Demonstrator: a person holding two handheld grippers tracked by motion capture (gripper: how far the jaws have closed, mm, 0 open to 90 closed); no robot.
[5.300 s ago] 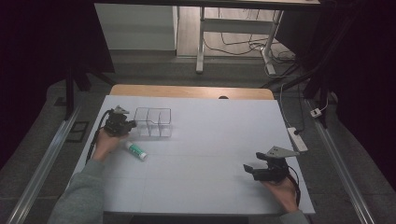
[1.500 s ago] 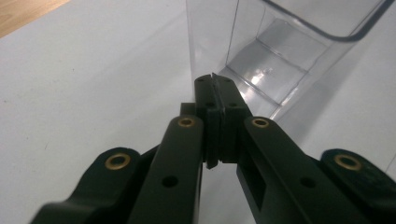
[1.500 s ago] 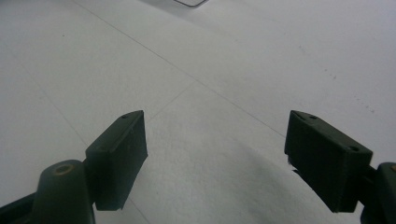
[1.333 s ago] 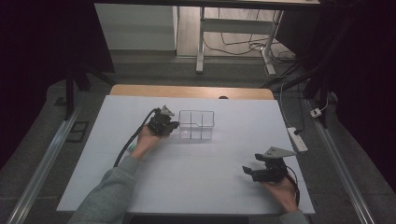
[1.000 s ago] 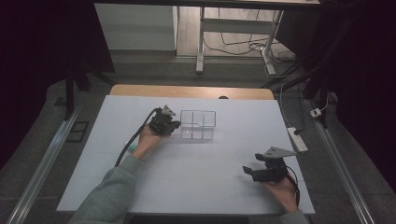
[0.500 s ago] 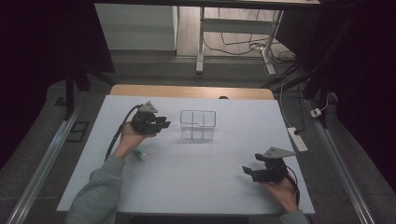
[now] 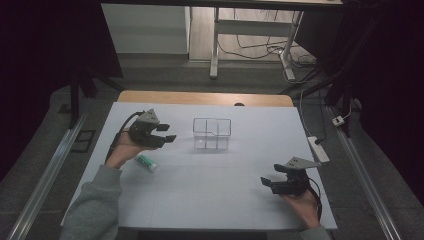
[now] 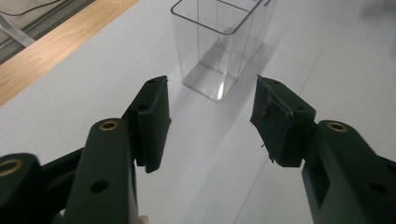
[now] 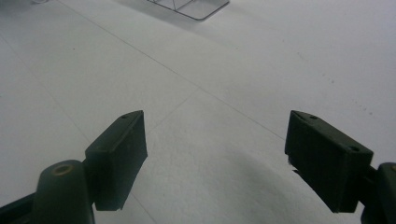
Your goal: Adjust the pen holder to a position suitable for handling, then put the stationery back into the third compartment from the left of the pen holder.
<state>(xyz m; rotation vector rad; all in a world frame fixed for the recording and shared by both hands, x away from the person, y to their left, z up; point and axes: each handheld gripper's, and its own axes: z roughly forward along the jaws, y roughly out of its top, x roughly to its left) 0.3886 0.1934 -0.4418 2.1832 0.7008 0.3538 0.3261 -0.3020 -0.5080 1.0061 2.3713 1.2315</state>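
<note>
The clear divided box (image 7: 212,134) stands upright near the middle of the white worktop (image 7: 225,190), toward its far side; the left gripper (image 7: 166,134) hovers just to the box's left with its jaws apart and nothing between them, having just been opening; in the left gripper view the box (image 8: 224,42) sits ahead of the pads, apart from them. The right gripper (image 7: 269,183) rests near the worktop's near right corner, its jaws spread wide and empty, well apart from the box. A small green-and-white tube (image 7: 146,162) lies on its side by the left wrist.

The box looks like thin, rigid plastic: probably light, smooth and slippery, and liable to tip or skid if pushed high on one wall; a hold across one upper wall or an inner divider seems the surest, with gentle pressure, since thin walls may flex or crack. The tube is blurred, so its stiffness is hard to judge.

Open surface lies all round the box, widest toward the near edge; the wooden strip (image 7: 205,98) marks the far edge close behind it.
</note>
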